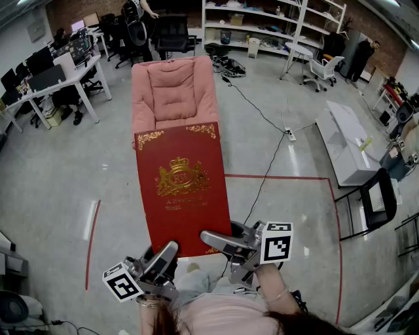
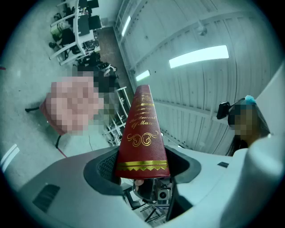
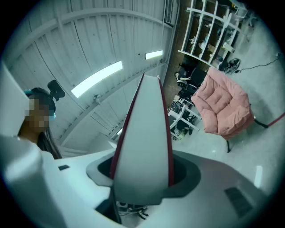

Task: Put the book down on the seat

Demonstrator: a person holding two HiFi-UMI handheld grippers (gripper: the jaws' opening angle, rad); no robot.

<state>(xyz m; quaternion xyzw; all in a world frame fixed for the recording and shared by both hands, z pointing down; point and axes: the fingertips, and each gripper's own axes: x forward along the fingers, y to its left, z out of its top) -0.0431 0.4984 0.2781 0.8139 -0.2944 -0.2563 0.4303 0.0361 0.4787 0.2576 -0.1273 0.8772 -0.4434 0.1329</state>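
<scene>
Surface: a grey polished floor with glare streaks. Red tape marks a boxed area on it, one line running right from behind the book and turning down toward the near right. A second tape strip lies at the near left. A black cable crosses the floor from behind the chair to the right and trails toward the person.

Room: a workshop-office. Desks with monitors stand at the far left, white shelves along the back wall, a white bench at the right and a black chair just beside its near end.

Task items: a pink armchair stands straight ahead, its seat facing the person. The red book, gold crest up, is held in the air, roughly level, in front of the person. In the head view its far edge overlaps the armchair's front edge. It does not rest on the seat.

Tools: the left tool pinches the book's near left corner, with the red, gilt-lettered spine clamped between its jaws. The right tool pinches the near right corner, its jaws closed on the pale page edge with a red cover on each side.

Edges and room: the armchair's arms rise on both sides of the seat. Open floor runs left and right of the armchair. The desks and bench are well apart from it, and the cable is the nearest thing to it on the floor.
</scene>
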